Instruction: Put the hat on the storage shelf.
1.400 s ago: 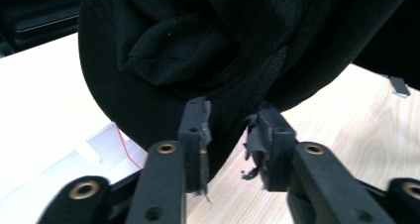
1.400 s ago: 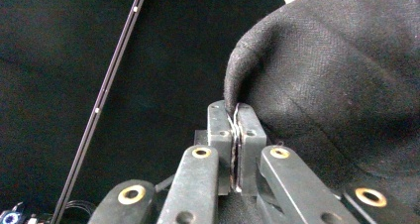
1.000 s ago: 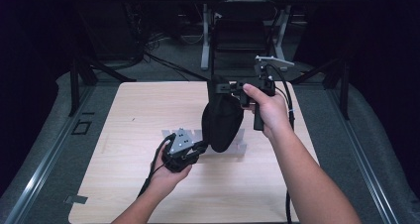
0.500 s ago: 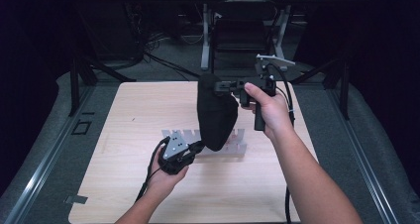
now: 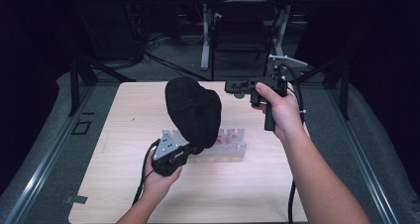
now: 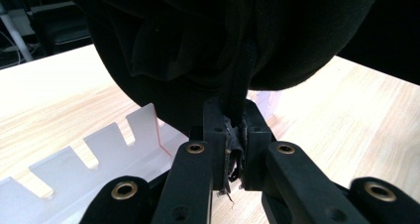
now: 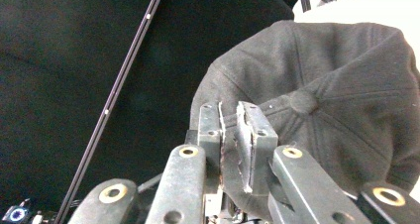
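Observation:
A black cap [image 5: 193, 110] stands upright over the table, held from below by its lower edge. My left gripper [image 5: 191, 149] is shut on that edge; in the left gripper view the pads [image 6: 218, 135] pinch a fold of the cap [image 6: 223, 35] fabric. My right gripper [image 5: 229, 87] hovers level just right of the cap's top, apart from it. Its jaws have just parted and eased back a little, leaving a narrow gap with nothing between the fingertips [image 7: 250, 130]. The cap's crown and button [image 7: 337, 110] lie beyond them.
A clear plastic rack [image 5: 230, 140] with notched slots lies on the wooden table [image 5: 129, 110], right behind the left gripper and under the cap; its notches [image 6: 99, 154] show beside the left jaws. Dark floor, a metal rail and table legs surround the table.
The right gripper has let go of the cap's top and stays near it. The cap has swung left and now stands over the left gripper, which grips its lower edge.

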{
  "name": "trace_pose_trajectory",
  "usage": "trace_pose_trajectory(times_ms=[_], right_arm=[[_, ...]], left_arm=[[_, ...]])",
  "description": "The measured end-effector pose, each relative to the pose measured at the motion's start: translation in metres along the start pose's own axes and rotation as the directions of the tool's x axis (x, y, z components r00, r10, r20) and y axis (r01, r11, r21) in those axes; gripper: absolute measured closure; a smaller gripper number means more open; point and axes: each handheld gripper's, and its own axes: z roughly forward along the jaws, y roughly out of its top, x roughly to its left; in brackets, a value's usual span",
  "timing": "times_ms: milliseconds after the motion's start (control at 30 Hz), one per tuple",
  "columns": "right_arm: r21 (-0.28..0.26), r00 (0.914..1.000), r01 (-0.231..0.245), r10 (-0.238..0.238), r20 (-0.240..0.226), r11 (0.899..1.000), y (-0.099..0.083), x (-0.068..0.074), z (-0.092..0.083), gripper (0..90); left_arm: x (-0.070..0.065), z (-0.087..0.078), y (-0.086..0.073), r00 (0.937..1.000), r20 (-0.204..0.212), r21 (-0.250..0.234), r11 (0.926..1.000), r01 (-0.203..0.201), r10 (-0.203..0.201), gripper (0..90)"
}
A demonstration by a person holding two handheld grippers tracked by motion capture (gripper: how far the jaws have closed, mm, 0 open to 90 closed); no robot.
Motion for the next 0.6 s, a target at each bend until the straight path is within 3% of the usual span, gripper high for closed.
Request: trace_pose_trajectory(times_ms=[267, 300, 400, 600], right_arm=[[-0.004, 1.0000, 0.000, 0.000, 0.001, 1.000, -0.001, 0.000, -0.003, 80.3], [-0.004, 1.0000, 0.001, -0.001, 0.002, 1.000, -0.001, -0.001, -0.004, 80.3], [-0.002, 1.0000, 0.002, -0.002, 0.003, 1.000, -0.002, -0.002, -0.007, 80.3], [-0.006, 1.0000, 0.000, 0.000, 0.005, 1.000, -0.003, -0.004, -0.009, 79.3]], left_arm=[[0.007, 0.002, -0.009, 0.9990, -0.005, 0.014, 0.9989, 0.045, -0.045, 85.4], [0.010, 0.003, -0.017, 0.9968, -0.001, 0.004, 0.9968, 0.079, -0.079, 85.4], [0.012, 0.002, -0.022, 0.9931, 0.003, -0.014, 0.9930, 0.117, -0.117, 85.3], [0.012, 0.000, -0.029, 0.9933, 0.002, 0.007, 0.9933, 0.116, -0.116, 85.0]])
